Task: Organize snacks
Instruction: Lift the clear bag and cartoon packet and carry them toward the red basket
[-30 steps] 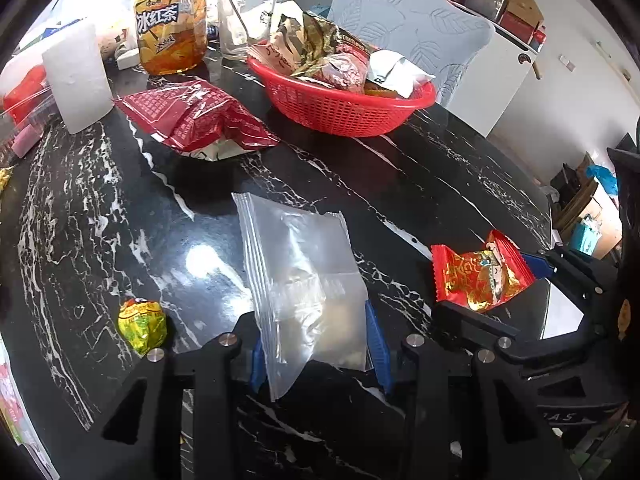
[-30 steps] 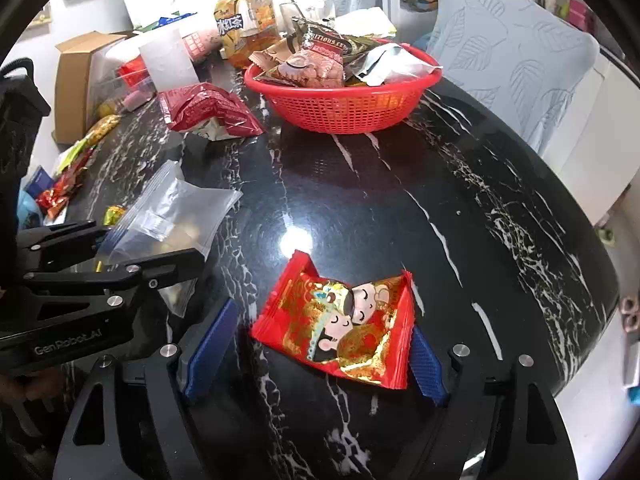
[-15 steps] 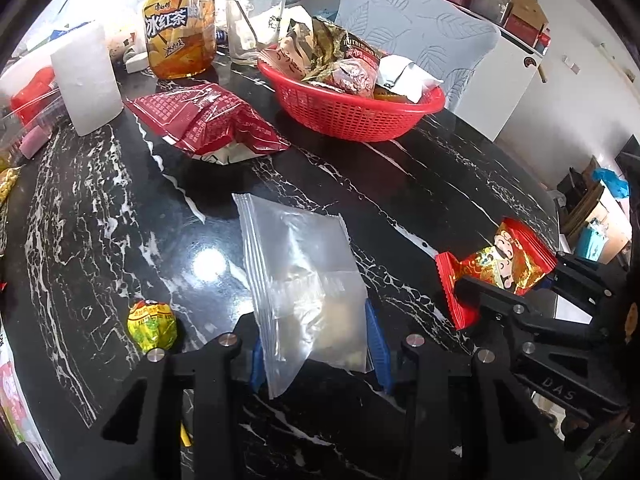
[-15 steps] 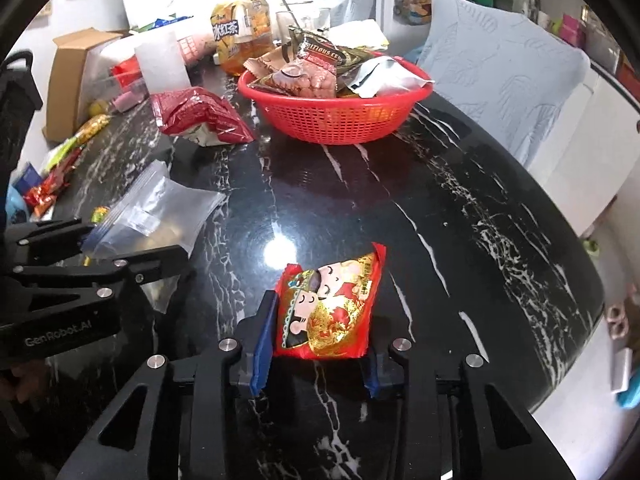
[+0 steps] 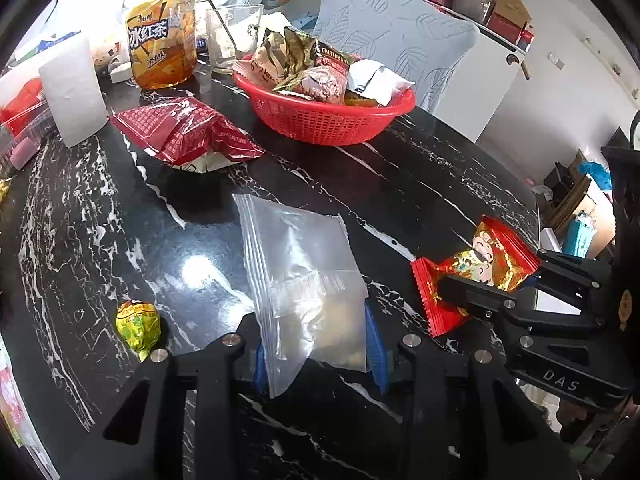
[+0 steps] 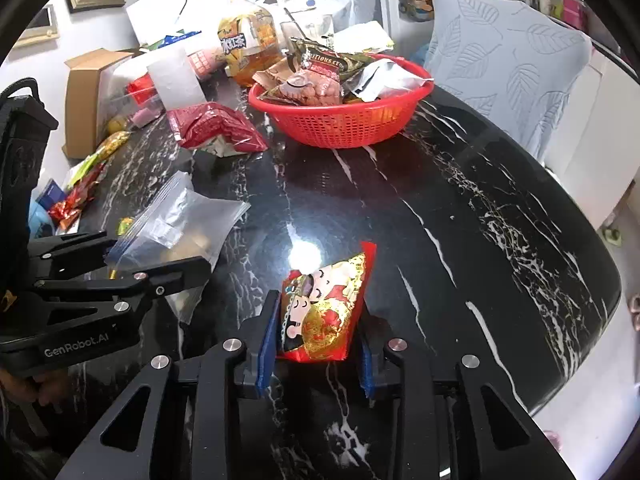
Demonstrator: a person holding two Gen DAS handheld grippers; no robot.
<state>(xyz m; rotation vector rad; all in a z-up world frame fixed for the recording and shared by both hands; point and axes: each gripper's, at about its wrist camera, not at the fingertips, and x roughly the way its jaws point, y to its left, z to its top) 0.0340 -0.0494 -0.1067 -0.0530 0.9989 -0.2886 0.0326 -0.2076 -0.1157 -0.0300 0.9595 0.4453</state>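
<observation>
In the left wrist view my left gripper (image 5: pixel 316 344) is shut on the near end of a clear zip bag (image 5: pixel 304 264), whose far end lies on the black marble table (image 5: pixel 400 184). The right wrist view shows my right gripper (image 6: pixel 316 344) with its jaws closing on a red and gold snack packet (image 6: pixel 320 312). Both blue pads press its sides, and it stands squeezed and tilted. From the left wrist view the same packet (image 5: pixel 480 264) sits in the right gripper (image 5: pixel 500 292) to the right of the bag. A red basket (image 5: pixel 332 120) full of snack packs stands at the back.
A red snack bag (image 5: pixel 184 132) lies left of the basket. A yellow-green candy (image 5: pixel 138 324) sits near the left gripper. A tea bottle (image 5: pixel 160 44), a glass (image 5: pixel 232 36) and a white cup (image 5: pixel 72 88) stand at the far left. A chair (image 5: pixel 392 36) is behind the table.
My right gripper's jaws came together on the red snack packet, which went from lying flat to squeezed and tilted up. The left gripper kept its hold on the zip bag.
</observation>
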